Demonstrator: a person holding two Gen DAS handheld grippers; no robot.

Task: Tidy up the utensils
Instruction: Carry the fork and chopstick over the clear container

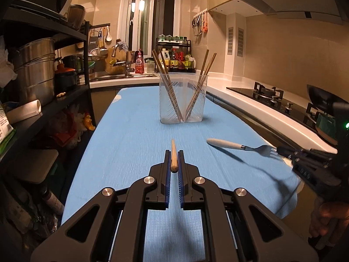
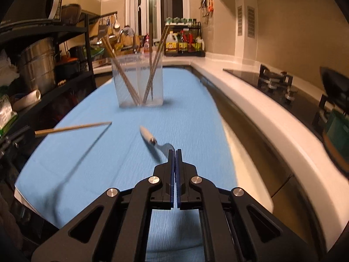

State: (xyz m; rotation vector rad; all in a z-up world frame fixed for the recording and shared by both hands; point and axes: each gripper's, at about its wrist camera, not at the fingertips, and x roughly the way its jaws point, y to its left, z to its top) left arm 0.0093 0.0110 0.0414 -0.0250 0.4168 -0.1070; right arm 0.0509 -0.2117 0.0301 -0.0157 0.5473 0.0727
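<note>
My left gripper [image 1: 174, 152] is shut on a wooden chopstick [image 1: 173, 152] that points forward above the blue cloth [image 1: 135, 131]; the chopstick also shows in the right wrist view [image 2: 74, 128]. My right gripper [image 2: 175, 151] is shut on the tines of a fork [image 2: 150, 138] with a white handle, held above the cloth; the fork also shows in the left wrist view [image 1: 231, 145]. A clear plastic holder [image 1: 182, 100] with two compartments stands ahead on the cloth, with several chopsticks in it; it also shows in the right wrist view [image 2: 139, 83].
A black shelf rack [image 1: 43, 69] with steel pots stands on the left. A white counter [image 1: 250, 107] with a gas hob [image 1: 270, 93] runs along the right. A sink and bottle rack [image 1: 176, 59] sit at the back.
</note>
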